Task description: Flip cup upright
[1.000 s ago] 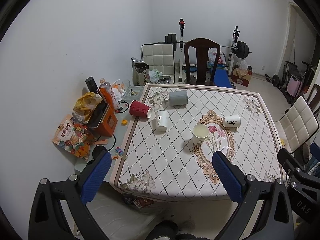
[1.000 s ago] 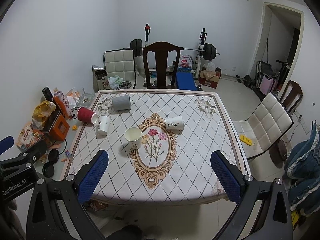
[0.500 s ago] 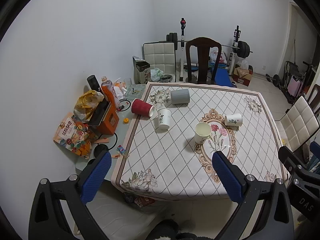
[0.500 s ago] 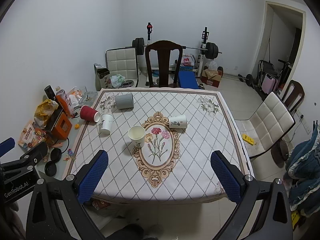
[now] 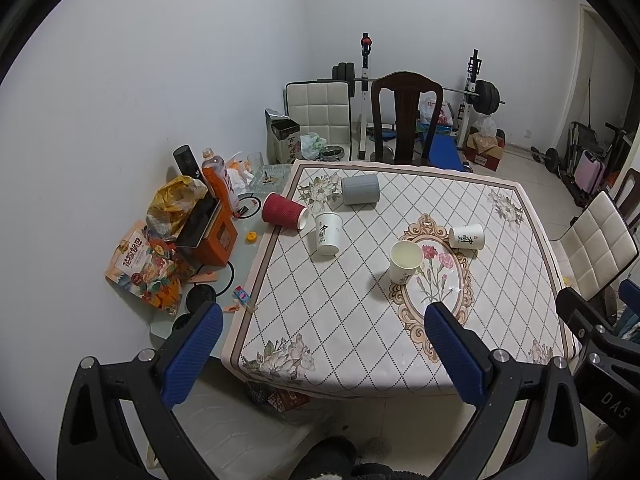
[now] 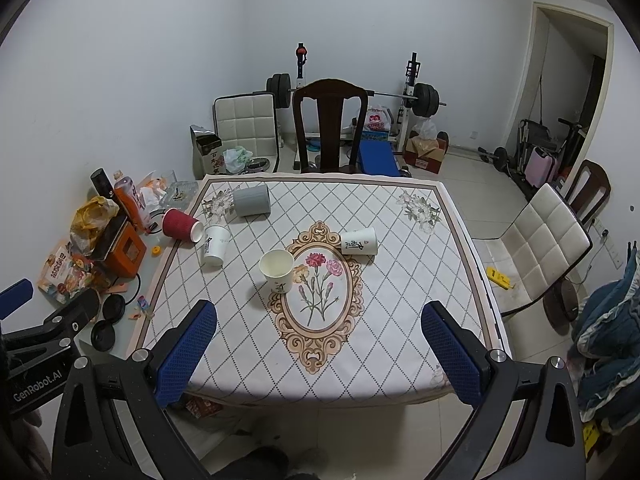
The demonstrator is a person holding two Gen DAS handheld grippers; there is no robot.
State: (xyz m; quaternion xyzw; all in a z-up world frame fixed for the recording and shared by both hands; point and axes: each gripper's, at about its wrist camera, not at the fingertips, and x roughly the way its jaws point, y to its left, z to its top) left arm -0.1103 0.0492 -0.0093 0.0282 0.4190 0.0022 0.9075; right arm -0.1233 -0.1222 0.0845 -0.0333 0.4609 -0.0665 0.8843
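1. Your left claw [image 5: 320, 344] is spread wide, blue pads empty, hovering off the near edge of the surface [image 5: 352, 320]. Your right claw [image 6: 320, 344] is likewise spread wide and holds nothing, also short of the near edge.
2. The surface is a square top under a white diamond-pattern cloth with a floral oval medallion [image 6: 320, 292] at its centre.
3. Locate five cups on the cloth:
   - An upright cream paper cup [image 6: 277, 271] stands at the left edge of the medallion, mouth up.
   - A white paper cup with black lettering [image 6: 359, 241] lies on its side at the far right of the medallion.
   - A second white printed paper cup [image 6: 215, 245] sits tilted near the left edge.
   - A red ribbed paper cup [image 6: 180, 225] lies on its side at the far left edge, just beside the second white cup.
   - A grey cylindrical cup [image 6: 251, 200] lies on its side near the far left corner.
4. Note a dark wooden chair [image 6: 329, 120] behind the far edge and a white padded chair [image 6: 536, 248] to the right.
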